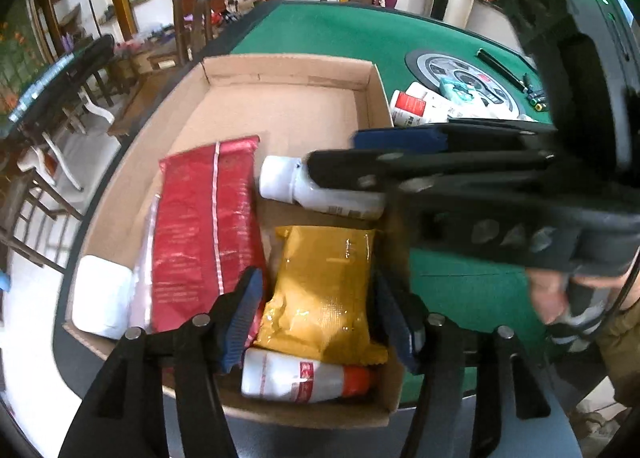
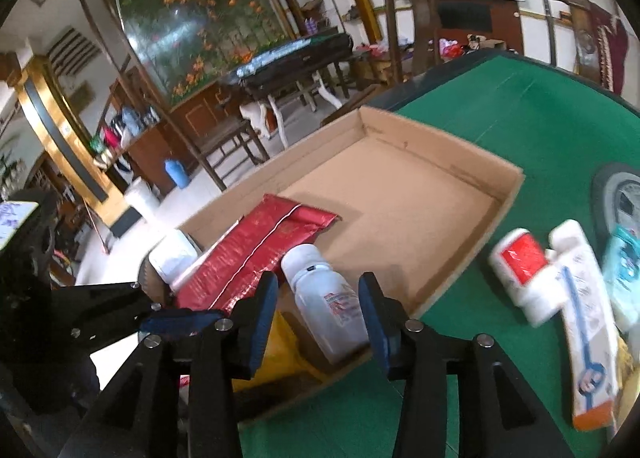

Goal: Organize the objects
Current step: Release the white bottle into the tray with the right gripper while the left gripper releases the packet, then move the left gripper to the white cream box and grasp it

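A shallow cardboard box (image 1: 280, 69) lies on the green table (image 1: 360, 29). In it are a red packet (image 1: 200, 225), a yellow packet (image 1: 324, 290), a white bottle (image 1: 320, 189) and an orange-capped bottle (image 1: 304, 376). My left gripper (image 1: 320, 318) stands open astride the yellow packet, pads just off its sides. From the right, my right gripper (image 1: 340, 153) reaches over the white bottle. In the right wrist view the right gripper (image 2: 316, 322) is open, with the white bottle (image 2: 324, 306) lying between its fingers and a gap on each side.
A white pack (image 1: 102, 298) fills the box's near left corner; the far half of the box floor is bare. On the felt right of the box lie a red-labelled bottle (image 2: 524, 270), a long toothpaste carton (image 2: 588, 318) and a teal packet (image 2: 624, 278), by a round disc (image 1: 460, 69).
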{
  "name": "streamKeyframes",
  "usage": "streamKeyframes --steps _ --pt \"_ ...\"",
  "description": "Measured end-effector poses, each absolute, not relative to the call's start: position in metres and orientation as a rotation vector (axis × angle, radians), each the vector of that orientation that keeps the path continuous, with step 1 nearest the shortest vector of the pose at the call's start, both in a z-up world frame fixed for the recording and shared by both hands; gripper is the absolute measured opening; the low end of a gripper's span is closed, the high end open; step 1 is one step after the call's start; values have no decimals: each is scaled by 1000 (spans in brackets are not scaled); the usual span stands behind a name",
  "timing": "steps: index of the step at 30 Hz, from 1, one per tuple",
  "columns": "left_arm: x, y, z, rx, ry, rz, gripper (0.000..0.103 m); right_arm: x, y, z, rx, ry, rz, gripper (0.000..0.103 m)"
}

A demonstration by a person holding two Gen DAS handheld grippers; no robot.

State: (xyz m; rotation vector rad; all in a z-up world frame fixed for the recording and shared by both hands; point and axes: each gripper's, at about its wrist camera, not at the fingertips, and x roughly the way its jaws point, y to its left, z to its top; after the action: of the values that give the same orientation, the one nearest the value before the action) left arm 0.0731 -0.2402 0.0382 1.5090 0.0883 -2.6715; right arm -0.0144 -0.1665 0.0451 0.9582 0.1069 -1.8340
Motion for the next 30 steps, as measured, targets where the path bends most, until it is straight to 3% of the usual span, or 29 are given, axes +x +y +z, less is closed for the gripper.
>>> streamKeyframes --steps 5,7,9,13,21,30 --pt "82 -239 57 1422 63 -2679 66 -10 -103 62 903 80 -1913 70" --pt "85 -241 66 1380 94 -2684 67 -11 -72 67 887 45 -1960 87" --pt "85 -242 73 1355 146 -2700 67 -13 -33 72 867 -11 -2029 97" --pt "78 -231 89 1310 251 -2754 68 -17 26 80 820 -126 -2151 102" --pt "18 -175 89 1389 482 -2845 75 -50 108 86 867 -499 -2214 103" --pt "-57 -121 49 1570 565 -2754 74 -56 121 87 903 -507 -2282 103"
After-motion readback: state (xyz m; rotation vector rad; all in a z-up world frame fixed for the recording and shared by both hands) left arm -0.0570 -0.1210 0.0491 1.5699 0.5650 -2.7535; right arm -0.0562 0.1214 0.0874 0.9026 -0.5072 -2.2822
